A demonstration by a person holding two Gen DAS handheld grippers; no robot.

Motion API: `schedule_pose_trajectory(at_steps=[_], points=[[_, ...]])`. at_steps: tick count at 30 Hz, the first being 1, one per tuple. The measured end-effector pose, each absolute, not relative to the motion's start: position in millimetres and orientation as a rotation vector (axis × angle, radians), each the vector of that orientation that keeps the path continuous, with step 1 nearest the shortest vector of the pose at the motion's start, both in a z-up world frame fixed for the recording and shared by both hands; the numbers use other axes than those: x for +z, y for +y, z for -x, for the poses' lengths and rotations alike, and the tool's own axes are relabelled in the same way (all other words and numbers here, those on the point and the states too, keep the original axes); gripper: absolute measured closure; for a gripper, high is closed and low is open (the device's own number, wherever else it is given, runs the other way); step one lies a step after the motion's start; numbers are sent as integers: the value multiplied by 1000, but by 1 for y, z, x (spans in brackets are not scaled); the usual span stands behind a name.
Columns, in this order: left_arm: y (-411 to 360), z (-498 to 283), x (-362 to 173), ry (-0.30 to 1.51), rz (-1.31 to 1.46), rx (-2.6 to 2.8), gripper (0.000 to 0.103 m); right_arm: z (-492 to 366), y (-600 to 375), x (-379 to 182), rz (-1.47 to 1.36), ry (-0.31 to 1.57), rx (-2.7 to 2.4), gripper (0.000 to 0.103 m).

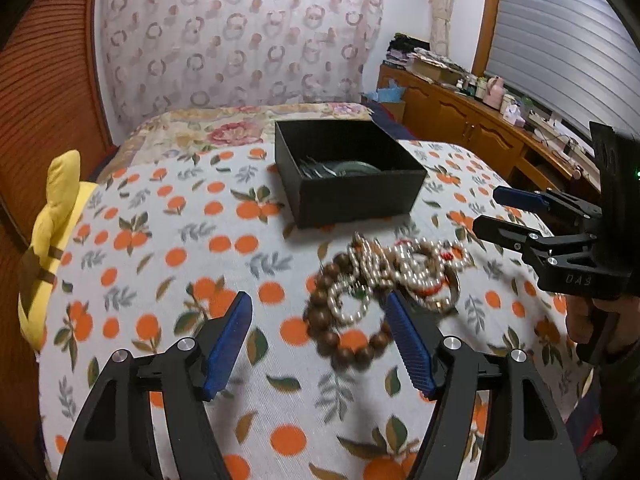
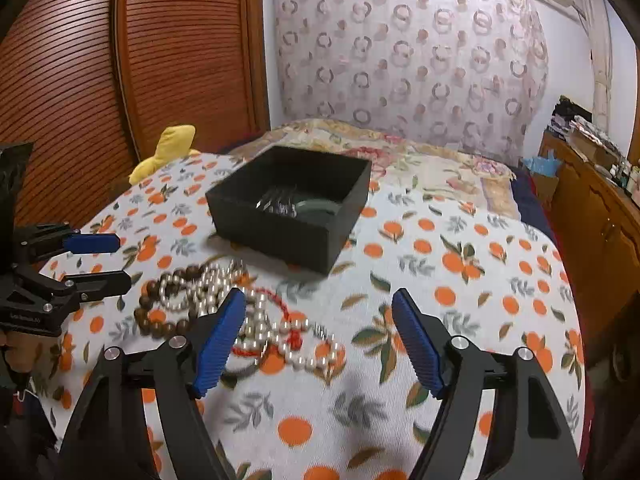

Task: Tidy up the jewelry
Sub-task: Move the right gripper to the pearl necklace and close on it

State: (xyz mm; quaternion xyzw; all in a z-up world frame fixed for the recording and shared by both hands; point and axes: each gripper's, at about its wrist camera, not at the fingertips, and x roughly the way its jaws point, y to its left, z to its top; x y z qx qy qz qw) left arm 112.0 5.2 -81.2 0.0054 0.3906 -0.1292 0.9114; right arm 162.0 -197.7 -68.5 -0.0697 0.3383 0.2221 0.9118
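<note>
A tangled pile of jewelry lies on the orange-print cloth: a brown wooden bead bracelet (image 1: 340, 344) (image 2: 160, 322), pearl strands (image 1: 404, 268) (image 2: 260, 328) and a red cord (image 2: 286, 312). A black open box (image 1: 352, 188) (image 2: 296, 220) stands behind the pile and holds a green bangle (image 1: 356, 169) (image 2: 316, 207) and silvery pieces. My left gripper (image 1: 320, 312) is open and empty, just in front of the pile. My right gripper (image 2: 318, 312) is open and empty, over the pile's right end; it also shows in the left wrist view (image 1: 486, 210).
The cloth (image 1: 180, 240) covers a raised surface on a bed with a floral quilt (image 1: 224, 128). A yellow soft toy (image 1: 52, 240) lies at the left edge. A slatted wooden wardrobe (image 2: 140, 60) stands left; a cluttered wooden cabinet (image 1: 480, 120) stands right.
</note>
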Motion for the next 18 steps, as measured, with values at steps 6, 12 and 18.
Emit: schedule_pose_trajectory(at_steps=[6, 12, 18], points=[[5, -98, -86, 809, -2, -266, 37, -148, -198, -75, 145, 716, 462, 29], [6, -92, -90, 806, -1, -251, 23, -139, -187, -76, 156, 718, 495, 33], [10, -91, -94, 813, 6, -235, 21, -150, -171, -80, 158, 738, 548, 44]])
